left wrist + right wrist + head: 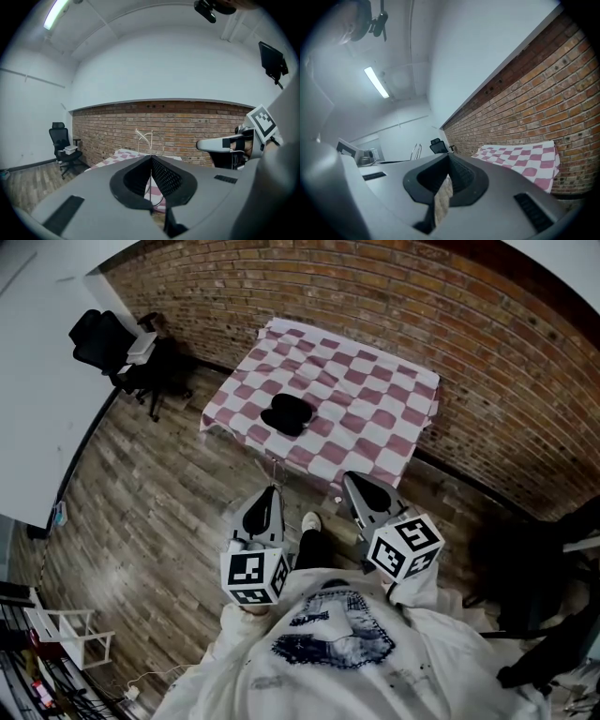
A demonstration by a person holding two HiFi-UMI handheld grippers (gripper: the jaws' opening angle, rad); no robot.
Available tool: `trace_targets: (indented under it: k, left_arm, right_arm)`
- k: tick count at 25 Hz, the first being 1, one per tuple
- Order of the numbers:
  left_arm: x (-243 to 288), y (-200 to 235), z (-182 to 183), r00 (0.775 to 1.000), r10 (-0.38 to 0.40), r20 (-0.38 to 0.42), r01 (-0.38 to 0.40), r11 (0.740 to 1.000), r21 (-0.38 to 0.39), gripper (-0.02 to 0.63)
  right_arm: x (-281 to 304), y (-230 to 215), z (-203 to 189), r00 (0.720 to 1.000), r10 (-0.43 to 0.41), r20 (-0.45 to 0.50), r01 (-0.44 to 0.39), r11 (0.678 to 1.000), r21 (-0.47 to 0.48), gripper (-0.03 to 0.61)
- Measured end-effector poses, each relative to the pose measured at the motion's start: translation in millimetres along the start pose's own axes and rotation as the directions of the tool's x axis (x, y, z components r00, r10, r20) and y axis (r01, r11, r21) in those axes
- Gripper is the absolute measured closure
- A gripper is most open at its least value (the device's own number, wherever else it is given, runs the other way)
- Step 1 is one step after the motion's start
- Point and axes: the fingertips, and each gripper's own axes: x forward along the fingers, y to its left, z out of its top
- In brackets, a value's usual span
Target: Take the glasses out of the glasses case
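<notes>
**Progress.** Glasses (143,135): thin wire frame, out of the case, standing up from the tip of the left gripper (151,157), whose jaws are closed on a thin part of the frame. Glasses case (286,414): dark, on the worktop (375,418), well apart from both grippers; whether it lies open is too small to tell. Removal judged done; only setting the glasses down would remain.

**Right gripper** (449,157): jaws closed, nothing between them, held beside the left one.

**Surroundings.** Pink-and-white checked cloth over the worktop; brick wall (375,296) behind it; black office chair (103,338) at the far left; wooden floor (141,502); small white rack (70,629) near the person.

**Obstructions.** None between the grippers and the worktop.
</notes>
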Motion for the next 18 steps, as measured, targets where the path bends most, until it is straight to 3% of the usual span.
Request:
trace_targets:
  k: [18]
  left_arm:
    - [-7.3, -0.9, 0.0, 0.999, -0.032, 0.021, 0.032, 0.999, 0.016, 0.598]
  right_arm:
    - [1.0, 12.0, -1.3, 1.0, -0.004, 0.009, 0.004, 1.0, -0.009, 0.565]
